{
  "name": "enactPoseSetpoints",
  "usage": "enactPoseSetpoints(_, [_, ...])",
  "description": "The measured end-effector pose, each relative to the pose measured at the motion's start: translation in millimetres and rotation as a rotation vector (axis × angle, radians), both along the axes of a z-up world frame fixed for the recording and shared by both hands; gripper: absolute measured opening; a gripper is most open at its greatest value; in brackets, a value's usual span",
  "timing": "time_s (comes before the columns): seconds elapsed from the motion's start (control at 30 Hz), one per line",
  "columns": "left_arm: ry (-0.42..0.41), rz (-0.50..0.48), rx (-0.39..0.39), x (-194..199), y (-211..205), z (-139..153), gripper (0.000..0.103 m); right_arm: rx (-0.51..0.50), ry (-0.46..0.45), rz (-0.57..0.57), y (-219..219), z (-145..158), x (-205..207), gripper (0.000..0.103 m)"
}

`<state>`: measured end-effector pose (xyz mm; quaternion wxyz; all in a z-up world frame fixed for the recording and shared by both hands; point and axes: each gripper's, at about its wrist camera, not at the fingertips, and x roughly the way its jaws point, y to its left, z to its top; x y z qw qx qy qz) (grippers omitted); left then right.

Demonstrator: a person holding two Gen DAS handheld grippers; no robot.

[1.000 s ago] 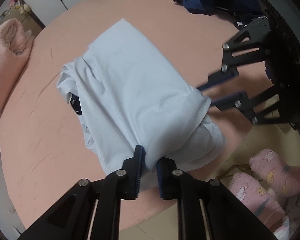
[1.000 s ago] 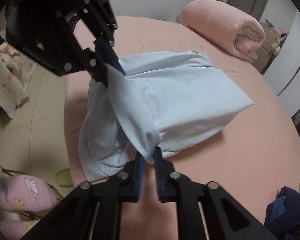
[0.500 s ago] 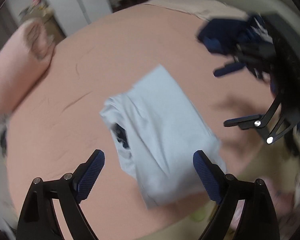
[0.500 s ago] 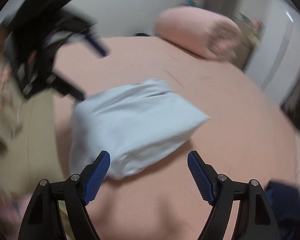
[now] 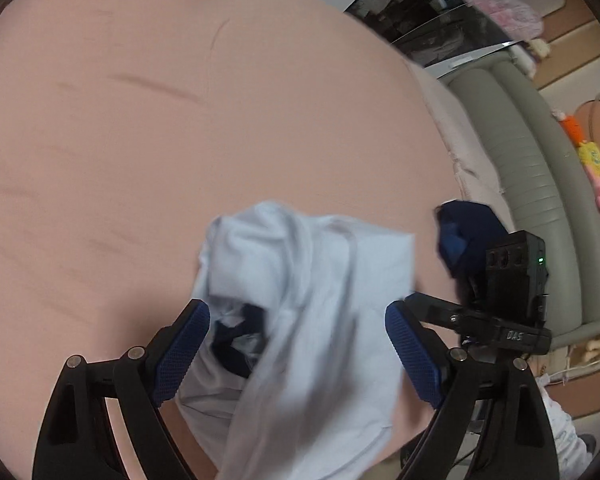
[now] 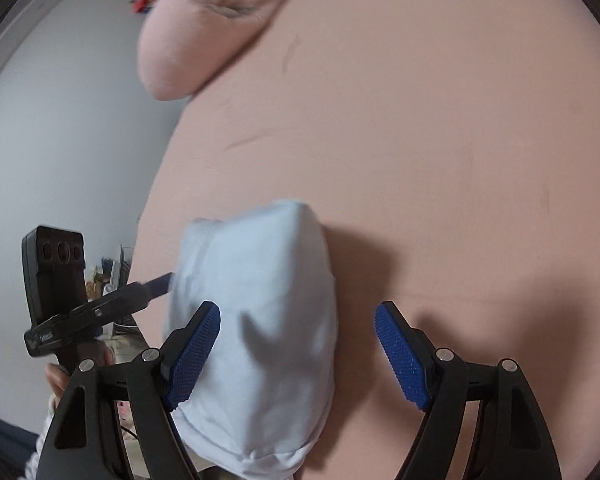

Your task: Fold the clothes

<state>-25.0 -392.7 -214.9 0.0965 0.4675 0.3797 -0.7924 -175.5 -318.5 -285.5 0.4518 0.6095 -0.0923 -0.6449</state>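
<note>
folded shirt point(image 5: 308, 320) lies on the bed point(image 5: 180, 120) near its edge, between the spread fingers of the left gripper point(image 5: 298, 354) and partly between those of the right gripper point(image 6: 298, 354); rolled quilt point(image 6: 216, 20) at the far side; dark garment point(image 5: 464, 236) right of the shirt.

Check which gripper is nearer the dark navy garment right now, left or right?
Right. In the left wrist view the right gripper sits beside the dark navy garment, just in front of it. The left gripper straddles the light blue shirt, farther off.
</note>
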Motion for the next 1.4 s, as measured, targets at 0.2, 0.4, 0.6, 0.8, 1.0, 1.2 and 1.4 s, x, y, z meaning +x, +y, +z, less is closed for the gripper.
enactPoseSetpoints(0.2, [0.013,0.023,0.023,9,3,-18,0.089,-0.008,-0.075,-0.012,-1,-23,9,0.08])
enactPoseSetpoints(0.4, [0.066,0.156,0.087,29,2,-37,0.057,-0.082,-0.132,-0.1,13,-38,14,0.065])
enactPoseSetpoints(0.6, [0.047,0.22,0.047,50,-9,-46,0.05,-0.117,-0.114,-0.125,27,-39,23,0.02])
enactPoseSetpoints(0.8, [0.017,0.199,0.018,64,-12,-56,0.05,-0.065,-0.023,-0.087,37,-32,29,0.017])
enactPoseSetpoints(1.0, [0.074,0.148,0.044,58,-9,-22,0.05,-0.051,0.019,-0.059,43,-15,30,0.033])
enactPoseSetpoints(1.2, [0.107,0.051,-0.079,19,-9,23,0.083,-0.103,0.059,-0.109,49,18,12,0.093])
enactPoseSetpoints(1.4, [0.041,0.015,0.005,-16,-21,-13,0.083,-0.07,-0.009,-0.091,35,5,-6,0.093])
